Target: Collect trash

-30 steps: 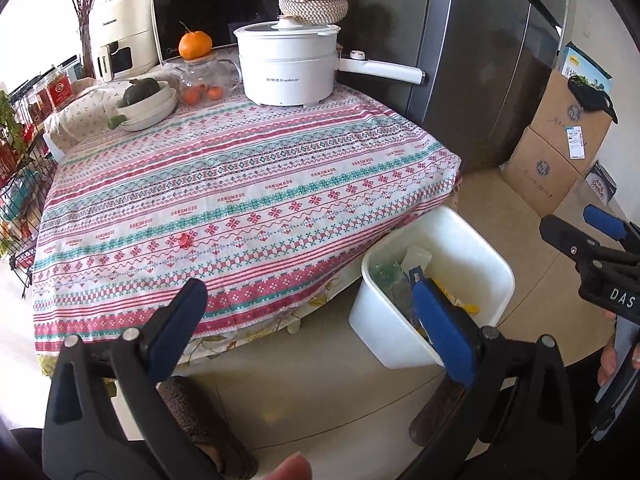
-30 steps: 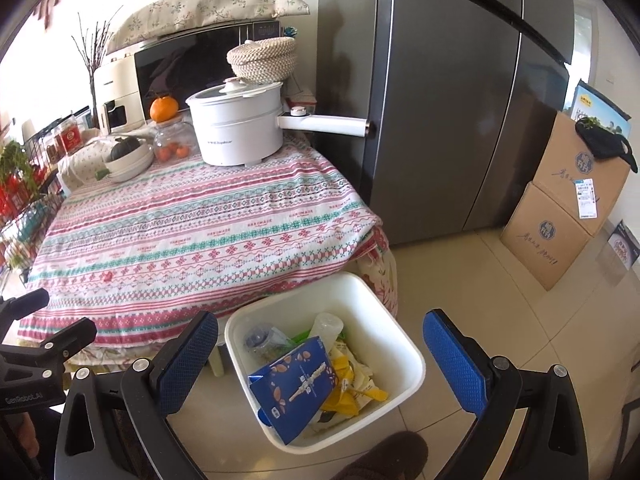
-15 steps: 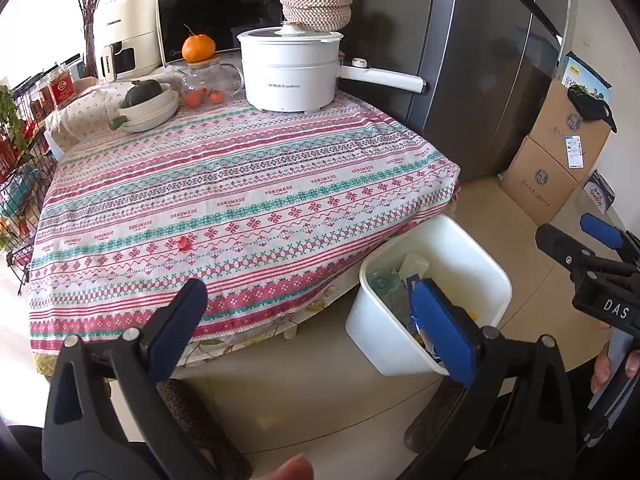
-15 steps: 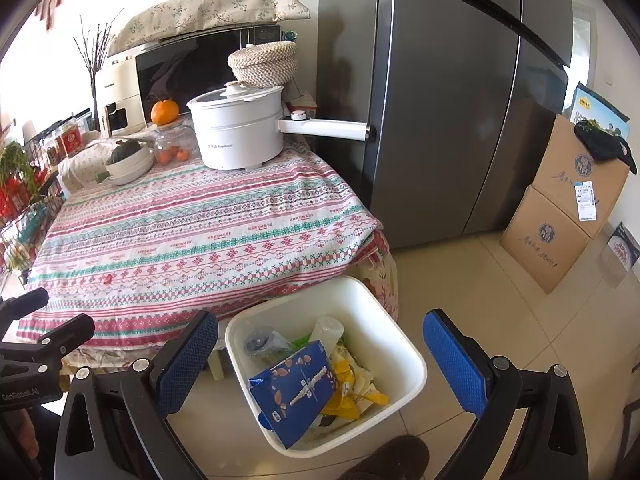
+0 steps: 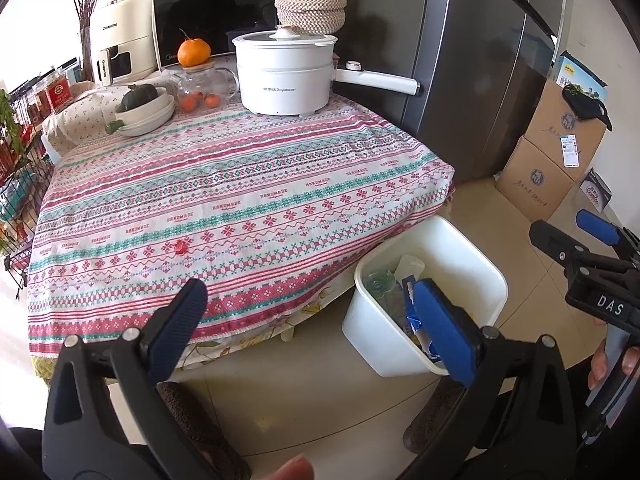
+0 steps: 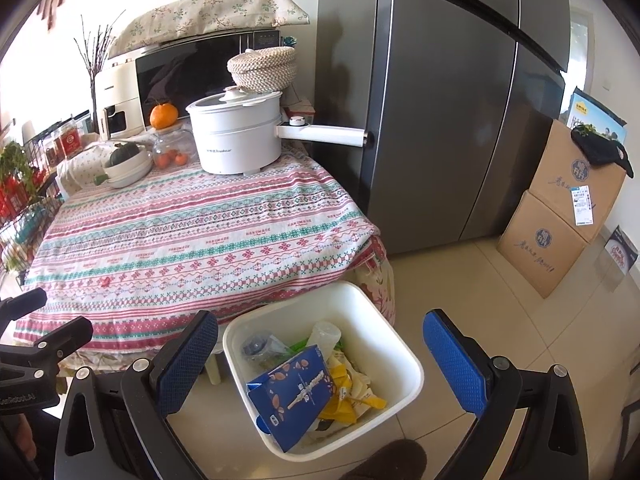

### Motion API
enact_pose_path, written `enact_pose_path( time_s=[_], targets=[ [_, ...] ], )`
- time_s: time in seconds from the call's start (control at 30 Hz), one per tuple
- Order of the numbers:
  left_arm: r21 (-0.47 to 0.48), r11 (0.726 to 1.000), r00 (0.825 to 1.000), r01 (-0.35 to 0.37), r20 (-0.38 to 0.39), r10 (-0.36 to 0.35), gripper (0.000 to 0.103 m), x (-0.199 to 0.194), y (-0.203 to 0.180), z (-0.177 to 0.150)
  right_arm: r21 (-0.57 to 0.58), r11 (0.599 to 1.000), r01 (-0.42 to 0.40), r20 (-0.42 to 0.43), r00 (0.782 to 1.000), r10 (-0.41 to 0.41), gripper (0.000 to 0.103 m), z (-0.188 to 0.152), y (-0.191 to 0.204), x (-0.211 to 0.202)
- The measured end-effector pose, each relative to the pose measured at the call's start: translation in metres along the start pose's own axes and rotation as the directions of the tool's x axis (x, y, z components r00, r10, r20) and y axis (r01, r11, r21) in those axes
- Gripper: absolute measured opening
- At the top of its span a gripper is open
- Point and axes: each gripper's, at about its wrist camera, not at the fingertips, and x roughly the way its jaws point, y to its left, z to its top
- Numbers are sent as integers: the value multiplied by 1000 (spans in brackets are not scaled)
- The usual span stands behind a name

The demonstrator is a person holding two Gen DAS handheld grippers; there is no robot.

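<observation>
A white plastic bin [image 6: 404,364] stands on the tiled floor just beside the near right corner of the table, its rim tucked close under the hanging edge of the striped tablecloth [image 6: 192,240]. Inside it lie a blue snack box [image 6: 290,394] leaning at the near side, yellow wrappers [image 6: 352,398] to its right, and a clear plastic cup [image 6: 326,334] and crumpled clear packaging [image 6: 258,346] toward the far side. The right gripper [image 6: 320,364] hovers above the bin with its blue pads spread wide, one on each side of it, gripping nothing. The left gripper [image 5: 320,332] is held to the left, near the table's front edge, equally wide apart and empty. On the far side of the table sit a white electric pot [image 5: 286,76] with a long handle, a stack of bowls [image 5: 146,114] holding a dark squash, and a glass jar [image 5: 200,88] topped by an orange. A grey refrigerator [image 6: 448,100] stands to the right, with stacked cardboard boxes [image 6: 560,208] farther right.
</observation>
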Motion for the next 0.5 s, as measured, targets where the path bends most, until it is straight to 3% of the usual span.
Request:
enact_pose_path(
  time_s=[0.5],
  targets=[
    [6,1000,1000,-10,5,10,102,-1,-3,0,3,1000,4,-8,1000,-4,103,-1,-2,0]
  ],
)
